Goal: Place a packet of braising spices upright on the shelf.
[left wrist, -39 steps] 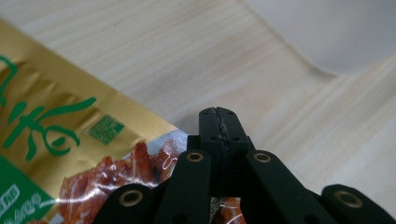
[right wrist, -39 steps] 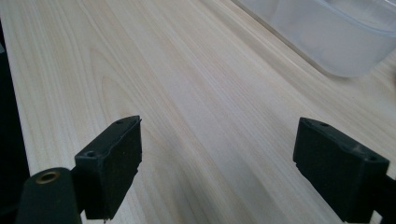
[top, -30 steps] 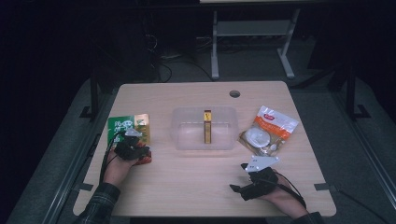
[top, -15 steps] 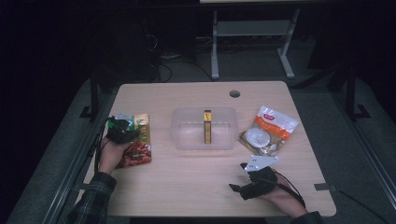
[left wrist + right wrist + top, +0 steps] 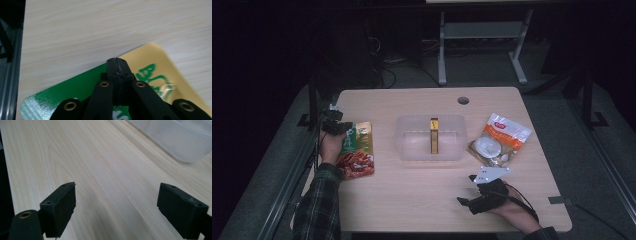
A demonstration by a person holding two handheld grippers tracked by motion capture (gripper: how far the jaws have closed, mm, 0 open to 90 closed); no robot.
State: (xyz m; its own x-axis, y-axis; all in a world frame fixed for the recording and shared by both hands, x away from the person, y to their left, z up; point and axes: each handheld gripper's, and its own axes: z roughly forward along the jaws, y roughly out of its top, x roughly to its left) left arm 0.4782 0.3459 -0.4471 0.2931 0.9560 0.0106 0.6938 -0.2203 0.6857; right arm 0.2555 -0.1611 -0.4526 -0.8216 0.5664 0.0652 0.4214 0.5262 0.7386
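My left gripper (image 5: 334, 126) sits over the far end of the snack packet (image 5: 357, 156), a flat glossy foil pouch lying near the left edge of the table (image 5: 422, 200). In the left gripper view its two black jaws are pressed tight together, pad against pad, above the packet's (image 5: 150, 62) shiny skin, where a deep green panel meets a gold one printed with green characters; I can't tell whether any foil is pinched between them. The packet's near end is red. The tabletop is pale wood-grain laminate, smooth and matte, with a round cable hole (image 5: 463, 100) near the far edge. In the middle stands a clear plastic tub (image 5: 404, 145), rectangular with rounded corners and frosted walls, and a slim yellow box (image 5: 434, 135) stands upright inside it. To the tub's right lies a crinkly bag (image 5: 498, 142), white and orange with a see-through window. My right gripper (image 5: 472, 202) rests low at the near right, its blocky matte jaws held wide apart over bare wood, the tub's (image 5: 180, 140) corner beyond them.
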